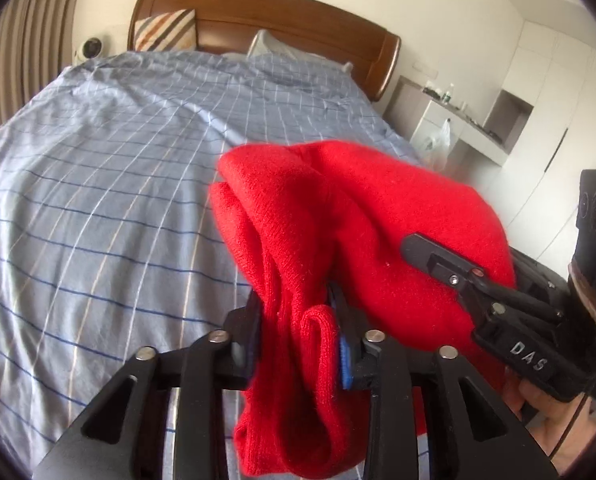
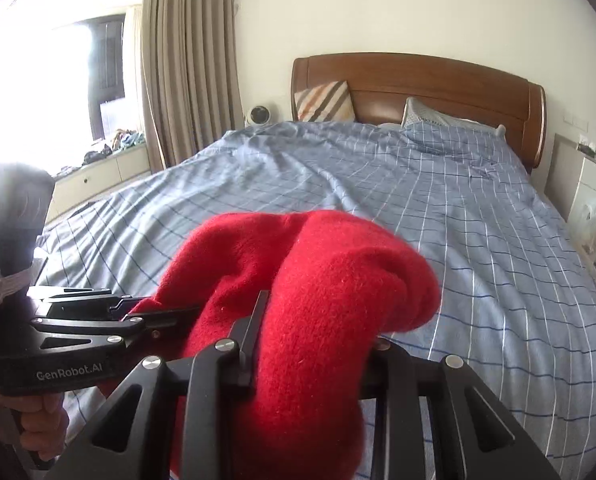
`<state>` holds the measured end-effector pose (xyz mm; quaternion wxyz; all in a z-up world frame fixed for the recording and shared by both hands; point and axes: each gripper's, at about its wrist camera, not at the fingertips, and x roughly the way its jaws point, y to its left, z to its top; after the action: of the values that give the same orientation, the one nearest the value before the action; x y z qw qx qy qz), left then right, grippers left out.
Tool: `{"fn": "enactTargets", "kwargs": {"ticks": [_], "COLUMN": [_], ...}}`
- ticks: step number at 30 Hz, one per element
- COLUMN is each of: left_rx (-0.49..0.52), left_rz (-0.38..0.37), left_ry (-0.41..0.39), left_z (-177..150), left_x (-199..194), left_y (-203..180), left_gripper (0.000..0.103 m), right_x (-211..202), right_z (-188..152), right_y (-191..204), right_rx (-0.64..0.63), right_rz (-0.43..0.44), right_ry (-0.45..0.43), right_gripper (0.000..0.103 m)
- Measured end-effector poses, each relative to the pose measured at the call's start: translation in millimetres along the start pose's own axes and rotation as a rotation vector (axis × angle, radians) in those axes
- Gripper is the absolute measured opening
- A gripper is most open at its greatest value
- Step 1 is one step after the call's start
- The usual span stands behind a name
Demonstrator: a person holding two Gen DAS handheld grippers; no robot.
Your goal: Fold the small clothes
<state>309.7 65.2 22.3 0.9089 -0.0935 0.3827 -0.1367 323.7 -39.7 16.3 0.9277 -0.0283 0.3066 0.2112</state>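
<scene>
With the left hand-held gripper [image 1: 298, 344] and right hand-held gripper [image 2: 309, 344] each clamped on the red knit [image 1: 337, 216], held bunched above the bed [image 1: 98, 184], we should lower it flat before folding.

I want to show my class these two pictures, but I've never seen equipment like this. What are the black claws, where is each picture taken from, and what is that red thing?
There is no robot here. A person holds a two-finger gripper in each hand, each with a camera looking along its fingers. One picture comes from the left gripper, the other from the right gripper. Each camera also catches the other gripper at the edge. Both are shut on one red knitted garment, held up above a bed with a blue checked cover. Which kind of garment it is, I cannot tell.
</scene>
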Motion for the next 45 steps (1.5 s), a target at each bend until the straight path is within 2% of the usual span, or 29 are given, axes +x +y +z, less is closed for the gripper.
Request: {"fn": "enactTargets", "kwargs": {"ticks": [1, 2, 3, 5, 8, 10, 11, 14, 18, 20, 28, 34, 45], "left_rx": [0.010, 0.023, 0.039, 0.074, 0.118, 0.150, 0.165, 0.182, 0.111, 0.101, 0.143, 0.080, 0.106], "left_rz": [0.037, 0.077, 0.116, 0.159, 0.227, 0.259, 0.277, 0.345, 0.350, 0.384, 0.499, 0.478, 0.450], "left_ry": [0.033, 0.064, 0.085, 0.090, 0.049, 0.003, -0.020, -0.067, -0.092, -0.112, -0.098, -0.055, -0.043], "left_z": [-3, -10, -21, -47, -80, -93, -97, -104, -108, -114, -131, -140, -148], "left_x": [8, 16, 20, 14, -12, -33, -45, -74, -109, -124, -161, -180, -202], "left_y": [2, 6, 8, 10, 2, -11, -18, -41, -58, -65, -99, -102, -109], "left_gripper": [0.057, 0.062, 0.063, 0.066, 0.082, 0.099, 0.101, 0.101, 0.102, 0.102, 0.102, 0.102, 0.103], "right_x": [7, 14, 15, 5, -25, -52, -66, -108, -160, -180, -224, -241, -262], "right_z": [-4, -11, -25, -52, -89, -108, -115, -126, -127, -127, -137, -138, -130], "right_y": [-12, -23, -34, -44, -46, -38, -34, -16, 8, 17, 46, 59, 76], "right_rx": [0.049, 0.088, 0.117, 0.111, 0.041, 0.013, 0.011, 0.003, -0.003, 0.003, 0.013, 0.029, 0.042], "right_rz": [0.008, -0.005, -0.029, -0.073, -0.136, -0.149, -0.148, -0.163, -0.187, -0.206, -0.249, -0.253, -0.243], "right_ry": [0.059, 0.108, 0.143, 0.173, 0.212, 0.219, 0.219, 0.207, 0.182, 0.175, 0.164, 0.150, 0.127], "right_gripper": [0.049, 0.069, 0.080, 0.080, 0.088, 0.089, 0.089, 0.096, 0.100, 0.100, 0.101, 0.102, 0.102]}}
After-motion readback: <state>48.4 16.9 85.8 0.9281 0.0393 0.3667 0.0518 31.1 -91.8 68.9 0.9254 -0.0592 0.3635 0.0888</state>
